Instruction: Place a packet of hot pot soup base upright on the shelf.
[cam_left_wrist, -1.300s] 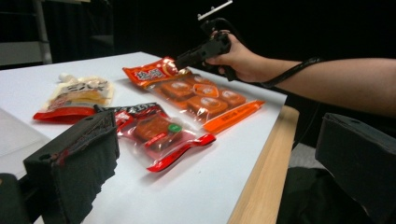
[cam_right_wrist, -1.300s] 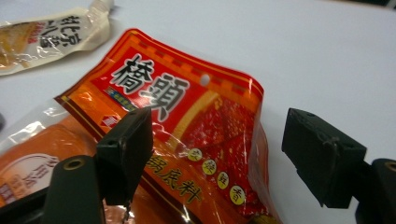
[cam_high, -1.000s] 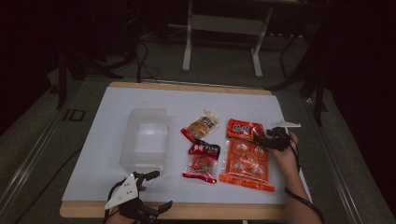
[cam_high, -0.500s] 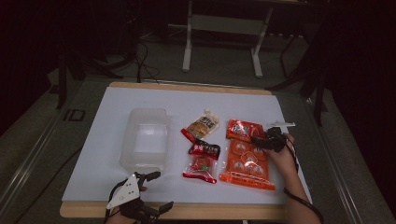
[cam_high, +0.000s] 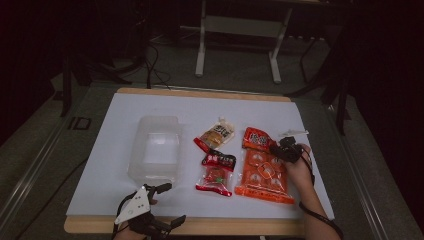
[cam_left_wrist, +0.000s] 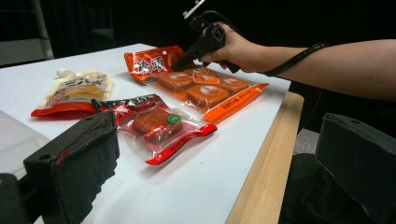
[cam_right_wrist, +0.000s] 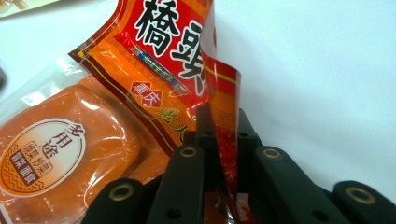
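Table (cam_high: 125, 107), white top, wooden edge. Lying on it: clear plastic container (cam_high: 156, 148), tan snack pouch (cam_high: 215, 135), small red packet (cam_high: 216, 173), large orange packet (cam_high: 263, 170).

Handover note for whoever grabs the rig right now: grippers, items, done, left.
Right gripper: jaws have just closed, now shut on the top edge of the large orange snack pack; the film is pinched upright between them in the right gripper view. The pack otherwise lies flat on the white table.
Left gripper: open, holding nothing, at the table's near edge in front of the clear plastic bin.
Small red pack and yellow pouch lie between bin and orange pack.
Done: grip on the orange pack. The bin looks empty.
Left: probably lift the pack and move it; the bin seems the likely place.
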